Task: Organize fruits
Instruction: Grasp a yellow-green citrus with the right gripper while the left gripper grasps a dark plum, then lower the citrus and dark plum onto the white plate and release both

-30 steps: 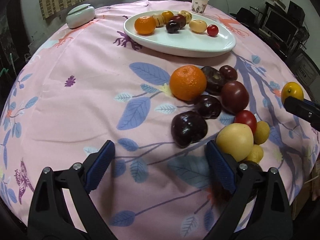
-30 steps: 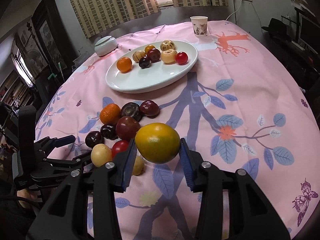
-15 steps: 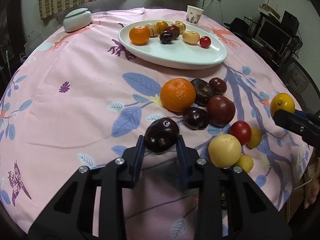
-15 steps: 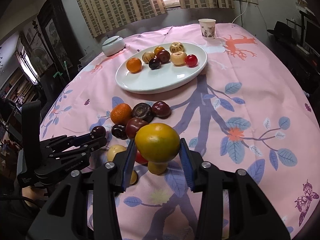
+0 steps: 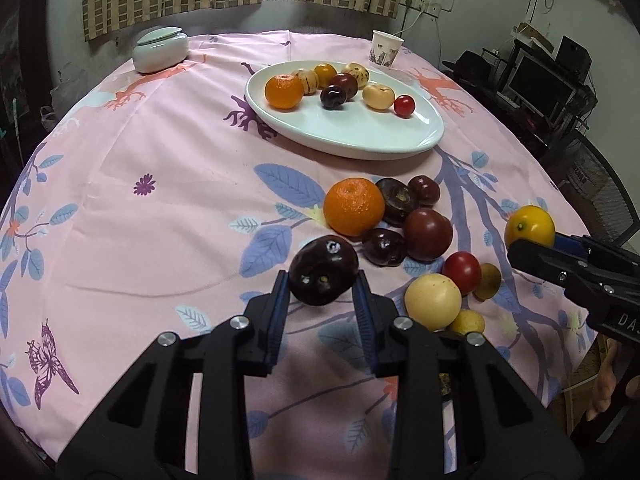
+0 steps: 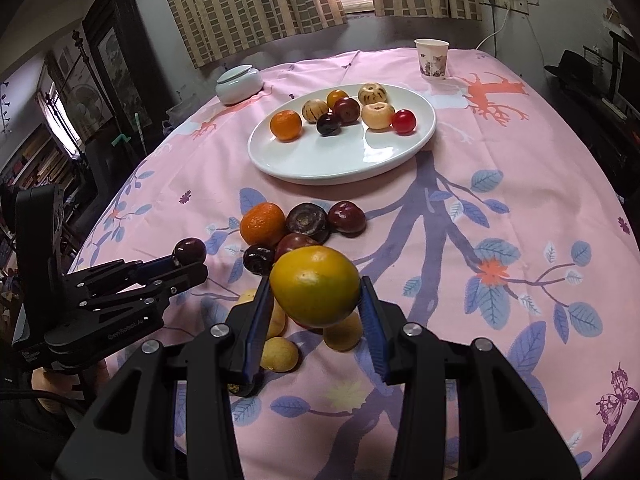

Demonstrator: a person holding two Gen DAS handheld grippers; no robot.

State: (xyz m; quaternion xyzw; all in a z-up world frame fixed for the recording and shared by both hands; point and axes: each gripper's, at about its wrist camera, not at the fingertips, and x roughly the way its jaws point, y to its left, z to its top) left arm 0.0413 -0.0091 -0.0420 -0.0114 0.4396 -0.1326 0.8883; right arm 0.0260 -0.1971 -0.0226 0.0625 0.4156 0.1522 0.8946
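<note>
- The left gripper (image 5: pixel 323 300) is clamping a dark purple plum (image 5: pixel 323 273) between its blue pads, holding it clear of the pink floral tablecloth (image 5: pixel 160 240).
- The right gripper (image 6: pixel 316 312) is pinching a yellow-orange citrus fruit (image 6: pixel 315 286) between its own pads, above the near end of the loose fruit pile.
- In the left wrist view that citrus fruit is showing at the far right edge, beyond the pile.
- The pile is lying on the cloth just right of the held plum: a mandarin (image 5: pixel 353 207) at its far left, dark plums and a dark red fruit behind and beside it, then a cherry tomato (image 5: pixel 461 273), a pale yellow round fruit (image 5: pixel 433 301) and smaller yellow ones at the near end.
- A white oval plate (image 5: pixel 360 136) is sitting farther back on the table, well apart from the pile, carrying eight fruits along its far side, among them a second mandarin (image 5: pixel 284 91) and a red cherry tomato (image 5: pixel 404 105).
- A paper cup (image 5: pixel 386 49) is standing beyond the plate, and a lidded white ceramic jar (image 5: pixel 160 49) is resting at the far left.
</note>
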